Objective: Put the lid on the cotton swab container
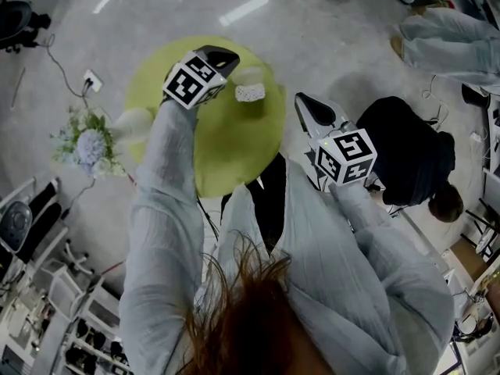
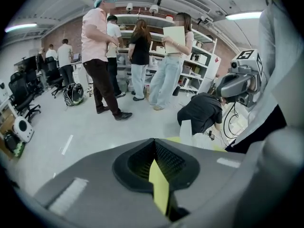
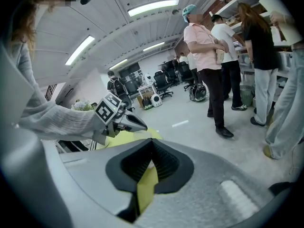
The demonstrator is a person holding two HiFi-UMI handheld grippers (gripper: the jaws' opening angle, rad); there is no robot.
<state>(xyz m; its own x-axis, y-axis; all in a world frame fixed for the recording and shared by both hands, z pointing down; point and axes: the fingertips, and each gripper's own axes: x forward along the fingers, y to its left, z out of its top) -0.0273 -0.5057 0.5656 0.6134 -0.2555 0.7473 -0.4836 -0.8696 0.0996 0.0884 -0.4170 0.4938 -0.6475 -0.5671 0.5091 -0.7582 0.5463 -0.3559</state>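
1. Head view, looking steeply down: a round yellow-green table [image 1: 234, 155] stands on the pale floor, and both of the person's sleeved arms reach out over or beside it.
2. The left gripper [image 1: 229, 56] hangs above the far part of the table. In the left gripper view its fingers [image 2: 137, 163] are clenched tip to tip with nothing between them — only a sliver of yellow table shows through the slit lower down.
3. The right gripper [image 1: 301, 100] is off the table's right edge, well apart from the left one. In the right gripper view its fingers [image 3: 164, 165] are likewise pressed together at the tips and hold nothing.
4. The cotton swab container [image 1: 250, 93] sits on the table just beside the left gripper's tip, a small white piece with a dotted top, uncovered.
5. A paler piece [image 1: 250, 75] lies just beyond it, touching or nearly so; it may be the lid, but the head view is too soft to be sure.
6. A bunch of pale flowers [image 1: 87, 145] in a white vase [image 1: 134, 123] stands at the table's left edge.
7. To the right a person in black [image 1: 410, 158] crouches on the floor — more people stand in the background of both gripper views.
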